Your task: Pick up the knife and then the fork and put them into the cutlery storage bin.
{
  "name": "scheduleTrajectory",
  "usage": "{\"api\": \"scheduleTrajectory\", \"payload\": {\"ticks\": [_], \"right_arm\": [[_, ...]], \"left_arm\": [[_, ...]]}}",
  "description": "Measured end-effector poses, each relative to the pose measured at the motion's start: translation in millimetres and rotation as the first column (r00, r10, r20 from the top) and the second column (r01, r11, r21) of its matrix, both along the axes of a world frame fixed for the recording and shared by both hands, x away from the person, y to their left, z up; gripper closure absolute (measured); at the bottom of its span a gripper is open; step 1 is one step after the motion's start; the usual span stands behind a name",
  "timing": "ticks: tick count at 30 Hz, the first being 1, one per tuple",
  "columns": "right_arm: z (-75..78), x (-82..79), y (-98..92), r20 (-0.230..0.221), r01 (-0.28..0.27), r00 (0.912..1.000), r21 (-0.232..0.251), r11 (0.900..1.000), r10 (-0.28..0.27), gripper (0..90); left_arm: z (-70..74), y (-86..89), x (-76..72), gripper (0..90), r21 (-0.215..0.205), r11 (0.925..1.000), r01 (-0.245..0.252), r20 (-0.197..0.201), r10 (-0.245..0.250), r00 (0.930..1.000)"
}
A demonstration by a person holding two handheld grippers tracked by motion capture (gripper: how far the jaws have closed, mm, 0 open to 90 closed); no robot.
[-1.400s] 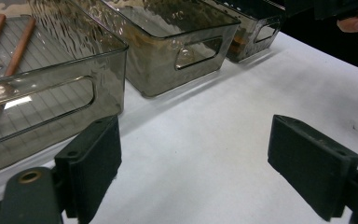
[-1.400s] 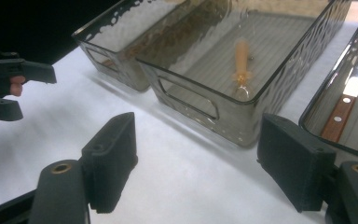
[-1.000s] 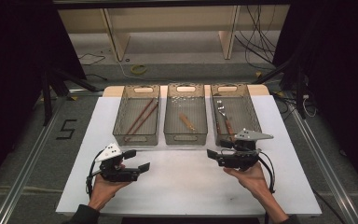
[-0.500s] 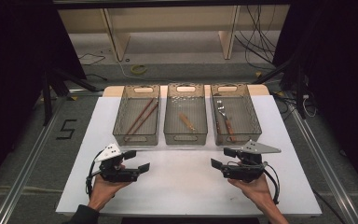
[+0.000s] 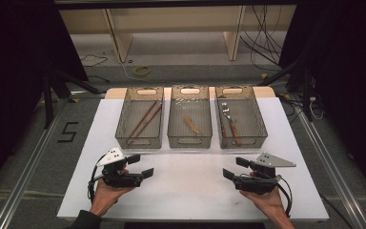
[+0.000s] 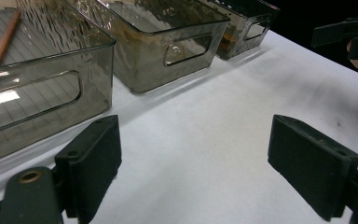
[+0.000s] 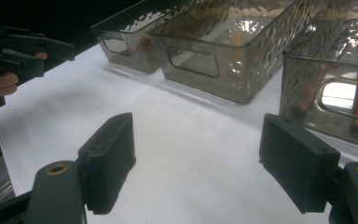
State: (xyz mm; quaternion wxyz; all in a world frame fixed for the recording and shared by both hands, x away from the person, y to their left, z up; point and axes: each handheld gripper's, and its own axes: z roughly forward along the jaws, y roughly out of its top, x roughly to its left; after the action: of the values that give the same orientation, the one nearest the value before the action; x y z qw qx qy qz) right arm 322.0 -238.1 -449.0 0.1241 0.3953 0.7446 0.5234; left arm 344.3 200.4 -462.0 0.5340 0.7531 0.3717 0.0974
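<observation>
Black left gripper [image 5: 140, 165]: held low over the worktop in the person's left hand [image 5: 106, 195], jaws spread wide, nothing between them; it points inward toward the other gripper.
Black right gripper [image 5: 232, 168]: likewise released and empty, hovering near the front edge in the right hand [image 5: 267, 202], well apart from the left.
White worktop [image 5: 190, 186]: bare between the two grippers.
Smoky clear plastic bins: three side by side beyond the grippers, seemingly one per kind of utensil.
Left bin [image 5: 139, 118]: brown wooden chopsticks [image 5: 144, 118] lying diagonally.
Middle bin [image 5: 189, 117]: one small wooden-handled piece [image 5: 191, 125], too small to identify.
Right bin [image 5: 240, 117]: wooden-handled metal fork [image 5: 229, 121] and a second handle beside it.
Likely stage: both grippers rest at the ready.
</observation>
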Motion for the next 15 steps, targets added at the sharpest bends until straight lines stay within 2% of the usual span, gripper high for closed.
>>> {"api": "scheduleTrajectory", "payload": {"ticks": [6,15], "right_arm": [[-0.7,-2.1,-6.0,0.003,0.016,0.9999,0.006,1.000,-0.016,27.1],[-1.1,-0.9,-4.9,0.003,0.013,0.9999,0.001,1.000,-0.013,26.9]], "left_arm": [[-0.2,-0.3,0.3,16.6,-0.001,1.0000,0.000,-0.001,0.000,1.0000],[-0.4,-0.1,0.5,16.6,-0.003,1.0000,-0.004,0.001,0.004,1.0000]]}}
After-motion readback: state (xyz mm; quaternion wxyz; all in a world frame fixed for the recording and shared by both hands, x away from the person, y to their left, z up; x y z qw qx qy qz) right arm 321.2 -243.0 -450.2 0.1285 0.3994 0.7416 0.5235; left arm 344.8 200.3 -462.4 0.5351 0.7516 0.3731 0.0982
